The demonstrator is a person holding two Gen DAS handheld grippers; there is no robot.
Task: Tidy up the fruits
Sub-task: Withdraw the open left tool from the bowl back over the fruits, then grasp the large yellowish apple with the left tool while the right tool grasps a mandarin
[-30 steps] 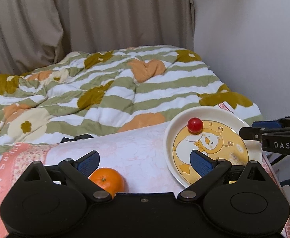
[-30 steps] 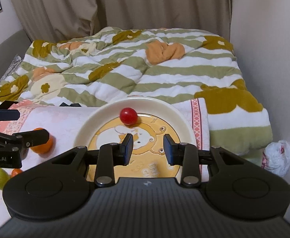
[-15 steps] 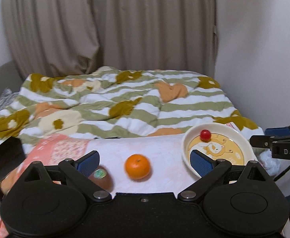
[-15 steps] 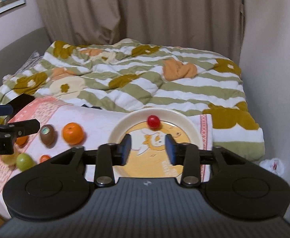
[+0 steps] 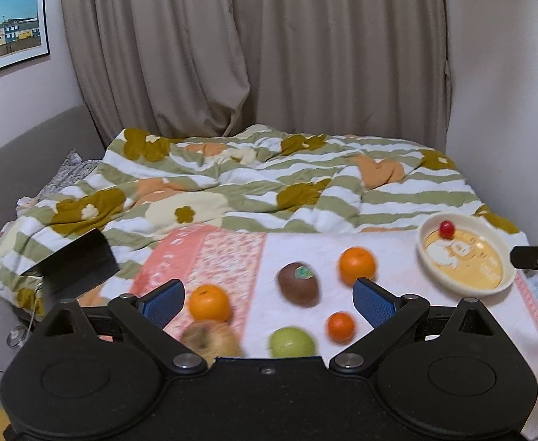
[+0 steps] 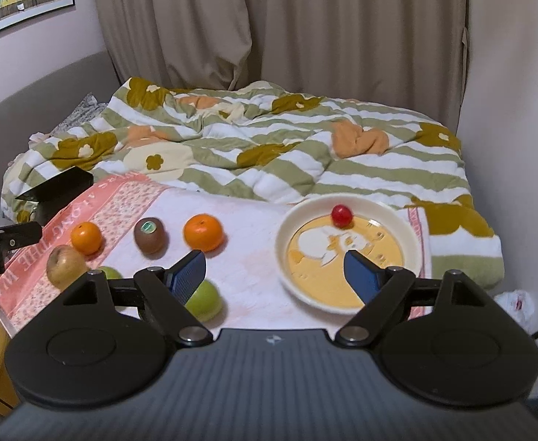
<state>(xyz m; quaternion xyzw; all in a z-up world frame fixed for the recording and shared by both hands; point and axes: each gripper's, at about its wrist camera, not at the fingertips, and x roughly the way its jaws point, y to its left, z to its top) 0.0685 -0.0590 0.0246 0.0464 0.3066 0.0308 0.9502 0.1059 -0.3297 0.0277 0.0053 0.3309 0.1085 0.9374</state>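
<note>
A cream plate with a yellow cartoon print (image 6: 414,244) (image 5: 504,257) sits at the right of a pink-white towel (image 6: 254,257) and holds one red cherry tomato (image 6: 341,215) (image 5: 446,228). Left of it lie an orange (image 6: 203,232) (image 5: 357,265), a brown kiwi (image 6: 150,234) (image 5: 298,283), a second orange (image 6: 86,237) (image 5: 209,302), a tan apple (image 6: 64,265) (image 5: 210,340), a green fruit (image 6: 204,301) (image 5: 291,341) and a small orange fruit (image 5: 340,326). My left gripper (image 5: 269,299) is open above the fruits. My right gripper (image 6: 274,275) is open, between the fruits and the plate.
A striped flowered quilt (image 5: 269,183) covers the bed behind the towel. A black box (image 5: 74,264) lies at the towel's left end. Curtains and a wall stand behind, a white bag (image 6: 515,301) on the floor at right.
Both grippers have pulled back and up from the plate, so several fruits on the towel came into view. The right gripper's jaws have opened wider. The tomato stays on the plate.
</note>
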